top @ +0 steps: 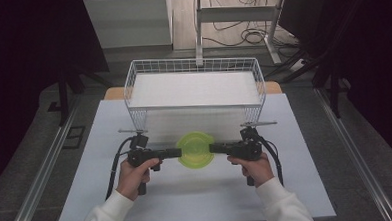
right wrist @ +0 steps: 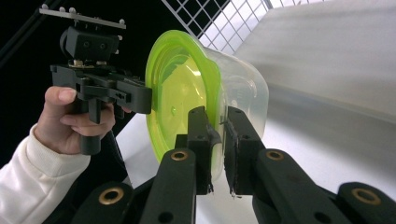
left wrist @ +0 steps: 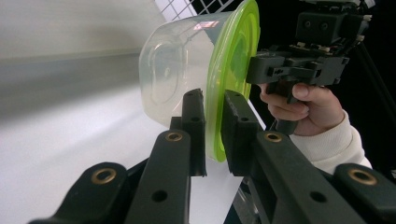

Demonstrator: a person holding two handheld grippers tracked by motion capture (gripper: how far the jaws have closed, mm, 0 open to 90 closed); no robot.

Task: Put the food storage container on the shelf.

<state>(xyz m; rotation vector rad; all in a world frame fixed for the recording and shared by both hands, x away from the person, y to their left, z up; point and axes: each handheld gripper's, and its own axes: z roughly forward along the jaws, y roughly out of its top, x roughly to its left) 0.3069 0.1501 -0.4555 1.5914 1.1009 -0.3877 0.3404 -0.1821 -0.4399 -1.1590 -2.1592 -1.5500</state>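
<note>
1. Container with a green lid and a clear plastic body is the thing in hand: it sits in front of the wire basket, between the two grippers and over the white surface.
2. Left gripper pinches the lid's rim on one side; in the left gripper view its jaws stand narrow, with the green edge clamped between the pads.
3. Right gripper pinches the opposite rim the same way; in the right gripper view its jaws are closed narrowly on the lid edge.
4. Done so far, as I judge it: both grips are taken, and the container looks to be carried by its rim. Whether its base is clear of the surface I cannot tell for certain from above.
5. Left to do, as I judge it: the container is likely headed for the wire basket, so it must be raised over the near wall and set down on the white sheet that lines the basket's floor.
6. In the way: the basket's near wire wall stands directly behind the container and is tall. Its two side handles stick out just behind each gripper and could catch a gripper or its cable.
7. The lid, held only by a thin rim, could slip or pop off the body.
</note>
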